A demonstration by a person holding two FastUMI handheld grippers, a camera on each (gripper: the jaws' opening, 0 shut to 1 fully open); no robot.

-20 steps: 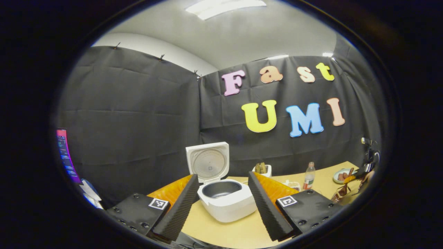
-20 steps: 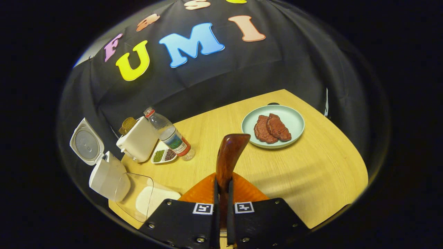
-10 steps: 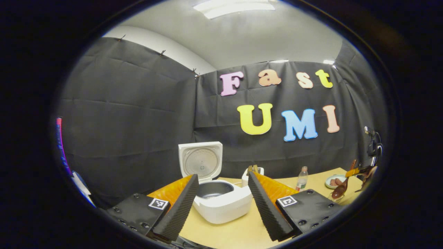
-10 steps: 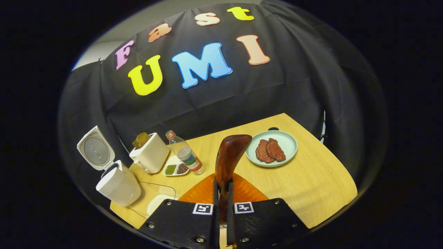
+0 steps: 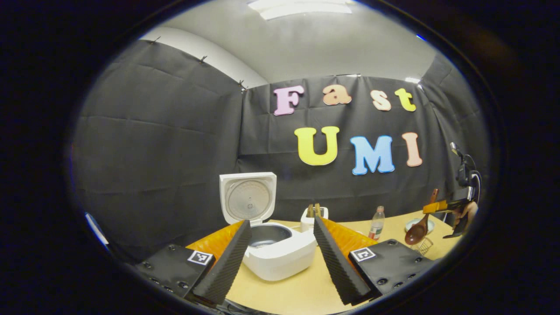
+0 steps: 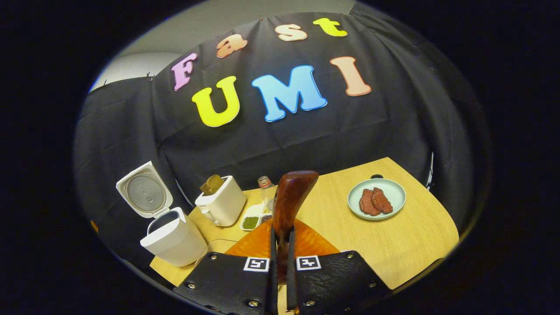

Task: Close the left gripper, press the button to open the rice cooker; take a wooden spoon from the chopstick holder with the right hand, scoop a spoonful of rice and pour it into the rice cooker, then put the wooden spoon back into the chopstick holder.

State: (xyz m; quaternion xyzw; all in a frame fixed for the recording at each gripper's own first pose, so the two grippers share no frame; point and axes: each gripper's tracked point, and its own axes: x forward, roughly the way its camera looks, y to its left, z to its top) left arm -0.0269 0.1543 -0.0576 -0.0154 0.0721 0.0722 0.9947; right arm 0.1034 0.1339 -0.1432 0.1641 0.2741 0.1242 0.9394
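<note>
1. Wooden spoon [image 6: 288,205] is held upright above the table [image 6: 407,236], handle rising away from the right gripper [image 6: 280,258], which is clamped on it.
2. Left gripper [image 5: 280,258] is spread wide, holding nothing, near the open rice cooker [image 5: 275,249].

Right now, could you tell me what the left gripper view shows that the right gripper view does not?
Left gripper view: the dark inner pot, the bowl of the wooden spoon hanging from the right gripper, a ceiling light.
Right gripper view: a divided dish of beans, two red slices.
Both: open rice cooker, chopstick holder, bottle, plate, table.
</note>
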